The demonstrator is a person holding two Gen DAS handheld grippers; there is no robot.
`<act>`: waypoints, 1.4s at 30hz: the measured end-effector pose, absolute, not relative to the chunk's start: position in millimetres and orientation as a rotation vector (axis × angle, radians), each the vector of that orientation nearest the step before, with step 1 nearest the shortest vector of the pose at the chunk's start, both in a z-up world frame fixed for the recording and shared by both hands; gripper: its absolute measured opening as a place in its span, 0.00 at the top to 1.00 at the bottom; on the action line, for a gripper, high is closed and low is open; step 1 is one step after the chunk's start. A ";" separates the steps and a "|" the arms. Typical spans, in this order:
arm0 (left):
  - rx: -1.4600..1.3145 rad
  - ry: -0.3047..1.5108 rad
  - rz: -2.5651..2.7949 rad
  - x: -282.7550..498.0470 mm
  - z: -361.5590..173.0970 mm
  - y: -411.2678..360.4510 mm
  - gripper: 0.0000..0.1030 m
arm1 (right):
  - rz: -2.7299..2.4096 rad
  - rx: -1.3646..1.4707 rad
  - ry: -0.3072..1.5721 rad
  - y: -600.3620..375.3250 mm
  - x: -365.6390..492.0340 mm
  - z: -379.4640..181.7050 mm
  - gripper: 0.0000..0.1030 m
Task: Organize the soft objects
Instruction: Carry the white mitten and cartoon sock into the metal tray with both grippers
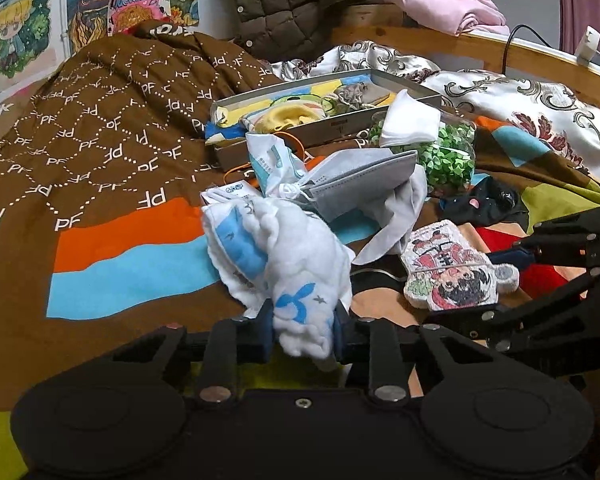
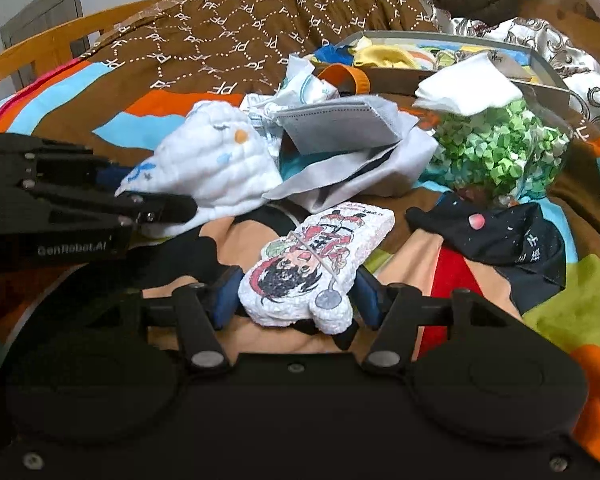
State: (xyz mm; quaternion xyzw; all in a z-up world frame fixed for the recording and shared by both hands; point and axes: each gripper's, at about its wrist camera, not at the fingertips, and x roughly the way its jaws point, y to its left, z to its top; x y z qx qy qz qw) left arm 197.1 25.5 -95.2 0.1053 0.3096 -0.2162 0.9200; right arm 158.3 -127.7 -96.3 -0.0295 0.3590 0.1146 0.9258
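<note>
Your left gripper (image 1: 304, 326) pinched the white cloth (image 1: 296, 264) on the bed (image 1: 112, 184); your right gripper (image 2: 296, 300) seemed pressed on the plush (image 2: 312, 264). The cloth's thin corner could slip free when lifted

**Surface Findings: Bed Items**

You worked over a matt printed cloth bedspread (image 1: 100, 152). The white cloth (image 1: 300, 264) looked soft and puffy-quilted, the cartoon plush (image 2: 312, 256) nubbly. The grey mask (image 1: 360, 180) appeared smooth and papery; the box (image 1: 332, 128) was matt cardboard.
</note>
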 end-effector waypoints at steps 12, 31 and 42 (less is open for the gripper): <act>0.140 0.641 -0.475 181.7 -82.2 30.4 0.80 | 0.234 -0.096 0.673 -122.6 148.1 -85.0 0.53; 0.025 0.573 -0.474 175.6 -63.4 34.8 0.82 | 0.205 -0.143 0.566 -120.2 129.7 -70.8 0.53; 0.003 0.498 -0.442 182.1 -50.5 46.9 0.82 | 0.207 -0.160 0.473 -118.0 125.3 -62.3 0.53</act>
